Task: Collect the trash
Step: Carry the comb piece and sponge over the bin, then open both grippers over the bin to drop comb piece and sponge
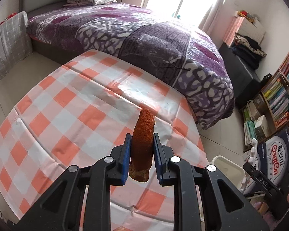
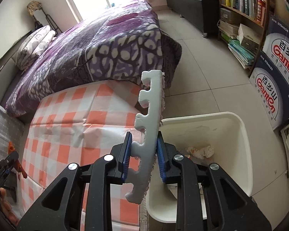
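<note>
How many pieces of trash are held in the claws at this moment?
2. The left claw grips an orange-brown rough peel piece above the checked tablecloth. The right claw grips a white notched foam strip beside the white plastic bin.

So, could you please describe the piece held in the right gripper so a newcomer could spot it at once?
Start at the checked orange-and-white tablecloth and the white bin beside it. Above the bin's near rim, the right gripper clamps a long white foam strip. Its notched, comb-like edge distinguishes it from the crumpled paper in the bin.
</note>
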`<state>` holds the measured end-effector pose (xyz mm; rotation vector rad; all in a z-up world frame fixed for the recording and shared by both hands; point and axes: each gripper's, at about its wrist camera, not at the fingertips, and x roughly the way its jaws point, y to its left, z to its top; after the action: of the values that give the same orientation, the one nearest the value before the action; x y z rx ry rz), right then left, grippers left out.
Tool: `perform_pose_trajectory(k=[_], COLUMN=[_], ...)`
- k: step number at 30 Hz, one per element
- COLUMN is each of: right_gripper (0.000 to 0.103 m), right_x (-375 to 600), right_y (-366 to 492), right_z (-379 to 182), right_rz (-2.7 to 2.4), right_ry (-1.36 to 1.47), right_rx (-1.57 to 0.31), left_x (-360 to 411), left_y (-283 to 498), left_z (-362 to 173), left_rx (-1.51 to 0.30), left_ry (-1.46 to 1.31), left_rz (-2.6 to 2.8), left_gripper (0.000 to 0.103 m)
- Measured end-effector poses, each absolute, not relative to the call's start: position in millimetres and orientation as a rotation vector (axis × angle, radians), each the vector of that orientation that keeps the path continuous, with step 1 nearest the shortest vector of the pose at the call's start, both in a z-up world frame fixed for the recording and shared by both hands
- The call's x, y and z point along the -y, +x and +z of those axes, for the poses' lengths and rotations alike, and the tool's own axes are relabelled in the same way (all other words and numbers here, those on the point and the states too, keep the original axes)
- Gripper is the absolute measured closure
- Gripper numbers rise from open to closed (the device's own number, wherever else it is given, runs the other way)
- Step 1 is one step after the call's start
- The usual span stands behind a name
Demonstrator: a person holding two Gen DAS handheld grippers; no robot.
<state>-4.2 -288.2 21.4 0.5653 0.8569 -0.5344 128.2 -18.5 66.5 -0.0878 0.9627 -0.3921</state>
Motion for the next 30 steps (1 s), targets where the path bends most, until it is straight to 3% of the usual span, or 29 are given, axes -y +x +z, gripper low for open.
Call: perform_pose_trajectory(k=[10, 15, 20, 30], right_gripper=[0.075, 0.056, 0.046, 0.038], right_x=[333.9, 348.1, 370.2, 404.4], right_y=[-43.9, -64.5, -89.4, -135.5], right_z=[12.6, 16.4, 18.9, 19.7], right_rz=[-0.649, -0.713, -0.77, -0.824], right_ry=[0.697, 0.697, 0.716, 0.82], right_rx=[-0.878, -0.845, -0.805, -0.739], left_x=[91.2, 130.1, 167.0, 230.3], left_y=[84.9, 58.4, 32.1, 0.6], left_z=[59.6, 54.6, 46.6, 20.8], left_rx=[-0.967, -0.979, -0.995, -1.156], left_ry=[0.027, 0.077, 0.135, 0.132], left_rz=[-0.569, -0.682, -0.774, -1.018], left_gripper=[0.081, 0.081, 0.081, 0.079])
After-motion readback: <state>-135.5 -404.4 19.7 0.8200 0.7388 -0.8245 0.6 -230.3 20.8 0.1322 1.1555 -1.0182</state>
